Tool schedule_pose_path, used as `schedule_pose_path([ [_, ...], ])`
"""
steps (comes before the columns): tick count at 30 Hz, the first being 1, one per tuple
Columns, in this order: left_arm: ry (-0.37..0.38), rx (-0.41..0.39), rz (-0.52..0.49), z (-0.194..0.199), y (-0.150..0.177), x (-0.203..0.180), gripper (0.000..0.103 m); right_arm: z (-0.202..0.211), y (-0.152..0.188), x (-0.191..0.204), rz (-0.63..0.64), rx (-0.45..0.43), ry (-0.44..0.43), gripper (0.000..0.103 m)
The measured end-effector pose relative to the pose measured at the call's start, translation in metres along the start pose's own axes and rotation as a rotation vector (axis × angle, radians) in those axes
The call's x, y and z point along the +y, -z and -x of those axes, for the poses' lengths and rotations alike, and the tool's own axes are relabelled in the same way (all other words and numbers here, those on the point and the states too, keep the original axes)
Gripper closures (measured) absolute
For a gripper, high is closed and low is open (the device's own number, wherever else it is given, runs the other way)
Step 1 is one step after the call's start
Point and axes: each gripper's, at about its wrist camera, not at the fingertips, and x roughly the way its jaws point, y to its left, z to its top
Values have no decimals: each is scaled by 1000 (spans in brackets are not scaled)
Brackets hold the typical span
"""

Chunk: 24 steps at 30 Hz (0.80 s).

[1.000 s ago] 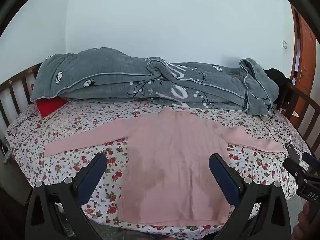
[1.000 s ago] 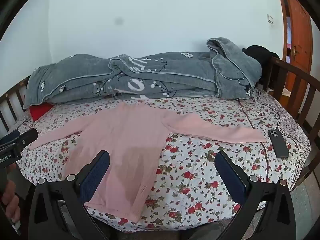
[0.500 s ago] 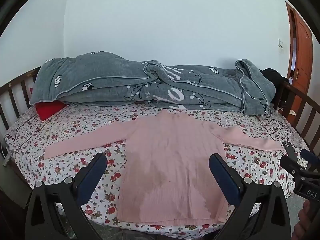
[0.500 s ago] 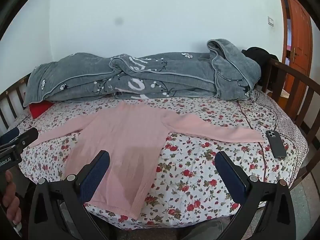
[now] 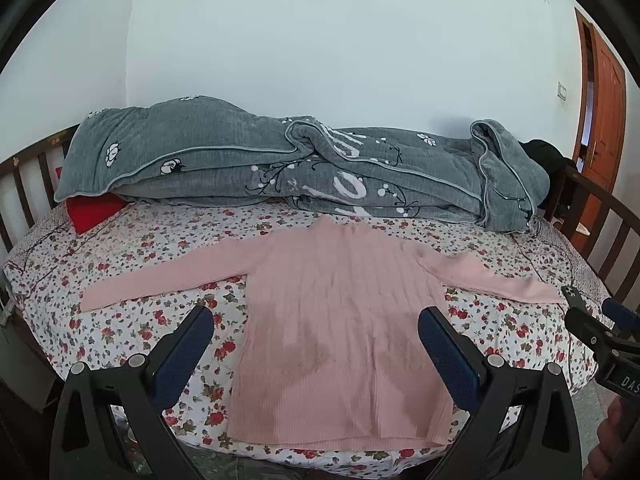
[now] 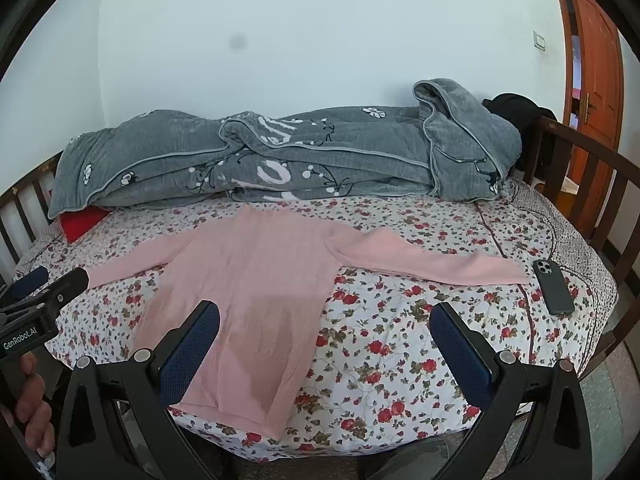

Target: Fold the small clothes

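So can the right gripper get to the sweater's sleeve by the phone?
Probably yes. The right gripper is open and empty, and the sleeve lies flat on the bed with nothing on it. The phone sits just past the cuff, not on it.

The pink sweater (image 5: 340,320) is soft ribbed knit. The grey blanket (image 5: 280,168) looks fuzzy. The bed rail (image 6: 592,184) is dark wood.

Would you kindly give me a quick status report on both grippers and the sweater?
Left gripper open, empty. Right gripper open, empty. Pink sweater flat on bed, sleeves spread, unfolded. Phone beside right sleeve cuff.
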Motion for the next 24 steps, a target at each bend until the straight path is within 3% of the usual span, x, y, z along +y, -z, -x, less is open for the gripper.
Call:
schedule_pose_path([
  [24, 19, -5, 40, 2, -3, 6, 0, 1, -1, 4, 12, -16, -17, 0],
])
